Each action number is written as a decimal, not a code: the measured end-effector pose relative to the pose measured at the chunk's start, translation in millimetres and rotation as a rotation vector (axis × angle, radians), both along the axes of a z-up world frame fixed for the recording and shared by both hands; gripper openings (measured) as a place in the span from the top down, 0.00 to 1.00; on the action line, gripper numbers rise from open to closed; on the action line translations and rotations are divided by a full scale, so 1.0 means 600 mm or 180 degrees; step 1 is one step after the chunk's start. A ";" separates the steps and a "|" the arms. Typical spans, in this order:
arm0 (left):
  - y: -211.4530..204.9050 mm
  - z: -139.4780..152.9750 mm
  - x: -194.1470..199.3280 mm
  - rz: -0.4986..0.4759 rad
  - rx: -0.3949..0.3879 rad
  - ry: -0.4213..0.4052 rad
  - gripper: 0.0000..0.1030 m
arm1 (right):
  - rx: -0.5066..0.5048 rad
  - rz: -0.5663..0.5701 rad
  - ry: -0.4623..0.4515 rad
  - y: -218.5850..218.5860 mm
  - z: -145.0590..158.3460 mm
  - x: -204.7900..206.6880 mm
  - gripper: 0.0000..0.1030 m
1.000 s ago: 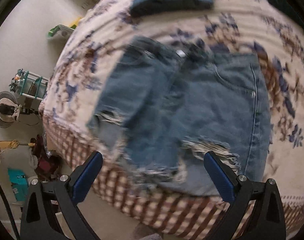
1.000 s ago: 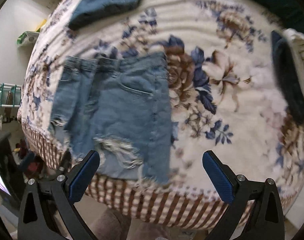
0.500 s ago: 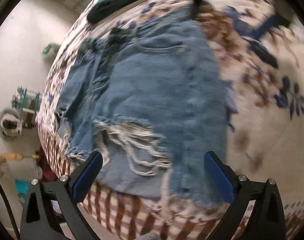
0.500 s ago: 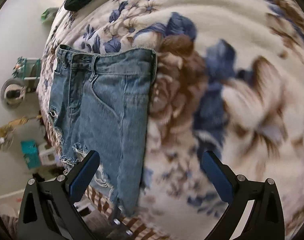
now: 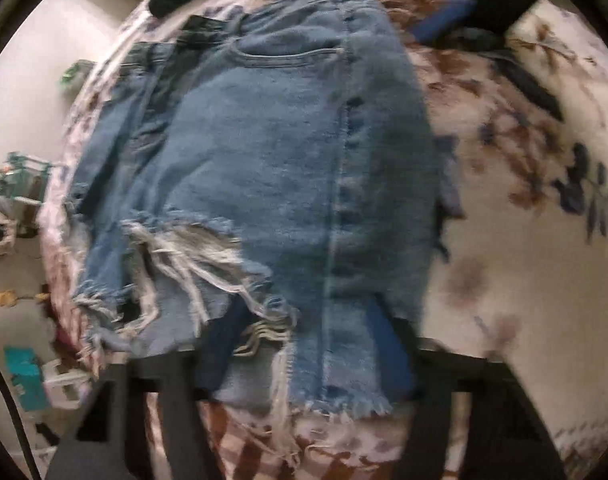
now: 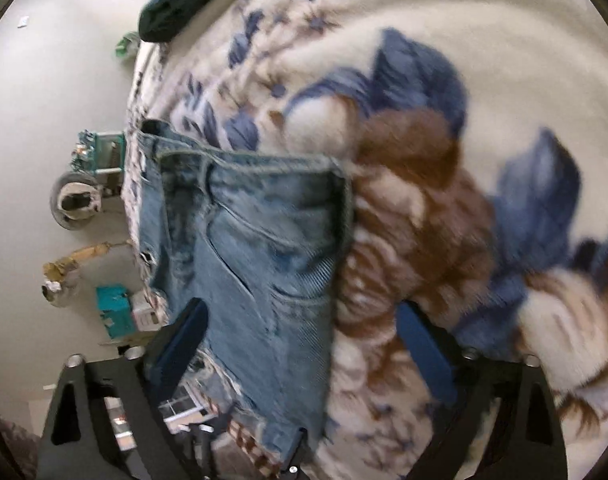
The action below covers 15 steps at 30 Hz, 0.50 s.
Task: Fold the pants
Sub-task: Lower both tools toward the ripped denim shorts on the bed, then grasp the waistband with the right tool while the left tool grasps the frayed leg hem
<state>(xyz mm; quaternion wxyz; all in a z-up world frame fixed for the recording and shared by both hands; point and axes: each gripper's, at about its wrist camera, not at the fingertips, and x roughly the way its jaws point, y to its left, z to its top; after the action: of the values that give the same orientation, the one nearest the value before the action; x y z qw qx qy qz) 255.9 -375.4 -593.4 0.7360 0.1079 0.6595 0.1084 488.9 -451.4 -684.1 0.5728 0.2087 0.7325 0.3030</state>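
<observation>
Light: soft, even daylight, no glare.
Blur: both views motion-smeared throughout.
Edges: fisheye bending, black corners.

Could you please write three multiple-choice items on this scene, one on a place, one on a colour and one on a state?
1. Where do the denim shorts lie?
A. on the floral blanket, near the edge of the bed
B. on the floor
C. on a chair

2. What colour are the pads on the right gripper?
A. red
B. blue
C. yellow

3. How does the left gripper stand?
A. shut with nothing in it
B. out of view
C. open, with its fingers either side of the frayed hem

Answers:
1. A, since the left wrist view shows the flowered cover around the shorts and the bed's edge just below the hem.
2. B, since both pads show blue in the right wrist view.
3. C, since the two blue pads stand apart with denim between them.
</observation>
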 end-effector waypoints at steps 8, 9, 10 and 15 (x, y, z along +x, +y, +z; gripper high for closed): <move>0.067 0.032 0.024 0.0116 -0.0357 -0.0053 0.98 | -0.0181 0.0004 -0.0121 0.056 -0.019 0.006 0.83; 0.076 0.042 0.027 0.0108 -0.0368 -0.0081 0.99 | -0.0181 -0.0029 -0.0142 0.061 -0.016 0.005 0.85; 0.083 0.051 0.028 0.0108 -0.0378 -0.0103 0.99 | -0.0187 -0.0061 -0.0152 0.063 -0.013 0.004 0.85; 0.129 0.107 0.029 0.0153 -0.0391 -0.0236 0.99 | -0.0195 -0.0264 -0.0115 0.062 0.013 -0.001 0.87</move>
<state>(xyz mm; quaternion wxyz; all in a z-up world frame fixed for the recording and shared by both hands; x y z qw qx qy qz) 273.4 -297.7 -529.4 0.7623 0.0425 0.6396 0.0894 488.1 -413.9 -676.4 0.6041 0.2157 0.7217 0.2602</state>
